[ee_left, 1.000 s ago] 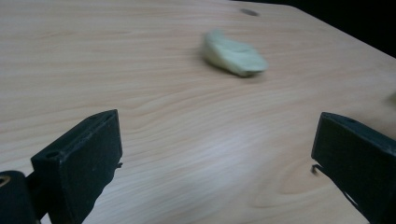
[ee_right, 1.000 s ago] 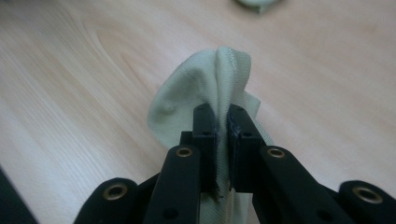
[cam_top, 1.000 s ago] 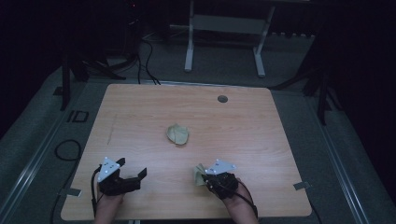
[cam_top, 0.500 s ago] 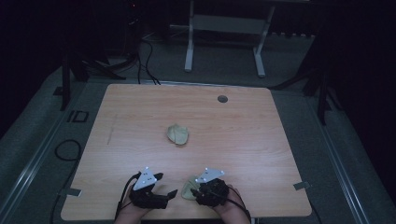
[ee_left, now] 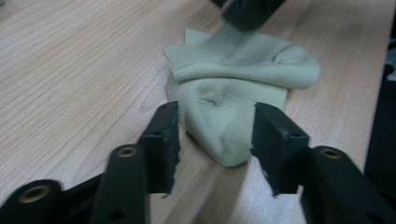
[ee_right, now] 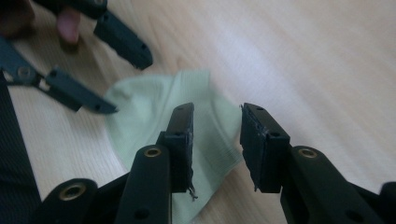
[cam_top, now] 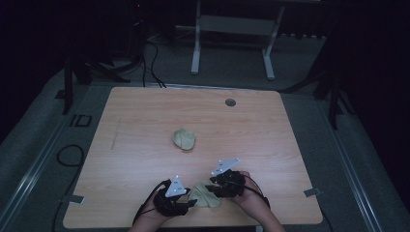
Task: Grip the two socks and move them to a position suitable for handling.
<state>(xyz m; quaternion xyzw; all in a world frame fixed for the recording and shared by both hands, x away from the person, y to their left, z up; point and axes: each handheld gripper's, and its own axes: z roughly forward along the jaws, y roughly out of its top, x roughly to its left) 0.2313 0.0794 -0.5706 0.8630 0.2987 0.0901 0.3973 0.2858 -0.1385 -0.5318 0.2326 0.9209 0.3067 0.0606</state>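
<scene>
1. Left gripper [cam_top: 192,203] jaws have just been closing, standing either side of the pale green sock [cam_top: 205,195] toe, gaps still showing, not gripping yet.
2. Right gripper [cam_top: 211,187] jaws also just been closing, hovering apart over the sock's ribbed cuff, nothing clamped.
3. Sock is lying crumpled near the table [cam_top: 145,125] front edge, between both grippers.
4. Second balled sock [cam_top: 184,139] is sitting mid-table, well apart.
5. Tabletop: light wood-grain laminate, round grommet hole [cam_top: 230,102] at the back. Room dark, grey floor [cam_top: 38,145], cables [cam_top: 150,58] trailing.
</scene>
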